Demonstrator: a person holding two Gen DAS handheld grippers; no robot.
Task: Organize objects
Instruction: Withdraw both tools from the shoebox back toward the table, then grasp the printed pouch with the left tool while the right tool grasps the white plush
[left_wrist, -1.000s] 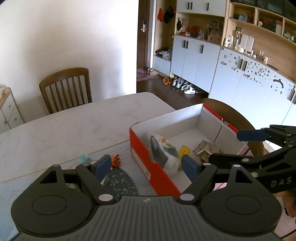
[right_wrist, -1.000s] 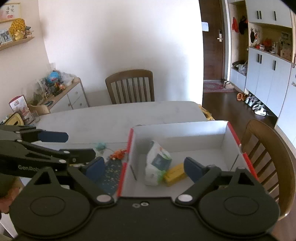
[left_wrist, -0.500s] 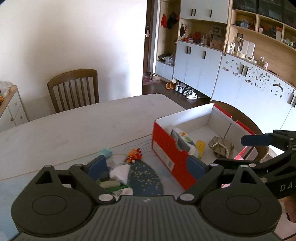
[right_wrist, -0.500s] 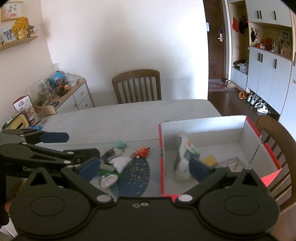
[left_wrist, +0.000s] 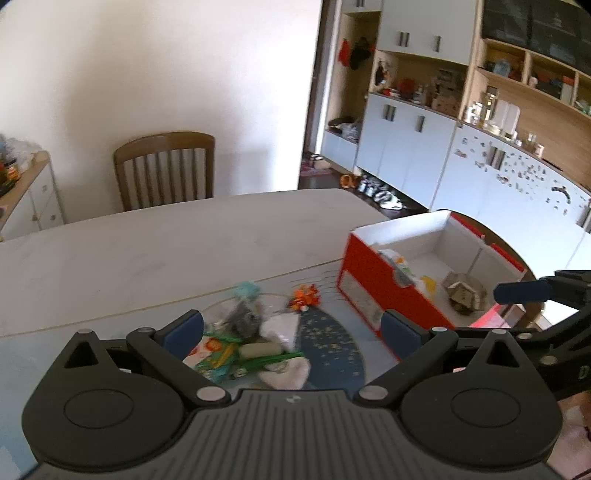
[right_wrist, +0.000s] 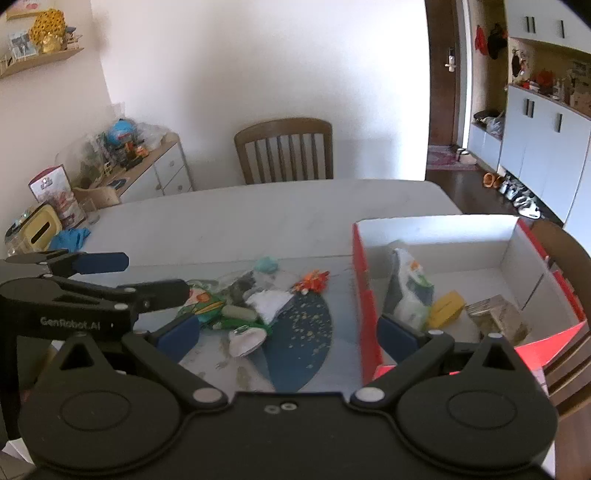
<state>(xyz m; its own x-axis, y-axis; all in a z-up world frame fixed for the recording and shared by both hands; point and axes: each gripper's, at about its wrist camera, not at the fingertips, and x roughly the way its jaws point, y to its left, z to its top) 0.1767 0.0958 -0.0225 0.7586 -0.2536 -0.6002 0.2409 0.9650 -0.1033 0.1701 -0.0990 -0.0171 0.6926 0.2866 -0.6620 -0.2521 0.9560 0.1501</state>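
Observation:
A red shoebox (left_wrist: 373, 284) with a white inside stands at the table's right end; it also shows in the right wrist view (right_wrist: 364, 295). Inside lie a white-and-green packet (right_wrist: 408, 291), a yellow block (right_wrist: 445, 308) and a brown crumpled item (right_wrist: 498, 319). A pile of small items (right_wrist: 243, 302) lies on a blue-patterned mat (right_wrist: 306, 343) left of the box: an orange toy (right_wrist: 312, 280), a teal piece (right_wrist: 266, 264), white pieces, green wrappers. My left gripper (left_wrist: 291, 328) is open and empty above the pile. My right gripper (right_wrist: 288, 332) is open and empty over the mat, beside the box.
The marble table (right_wrist: 258, 218) stretches behind the pile. A wooden chair (right_wrist: 284, 149) stands at the far side, another (right_wrist: 569, 266) behind the box. A cluttered sideboard (right_wrist: 147, 166) lines the left wall. Blue cloth (right_wrist: 68, 236) and a yellow tissue box (right_wrist: 37, 232) lie far left.
Both grippers have swung left from over the shoebox to the pile on the mat. Both stayed open and empty.

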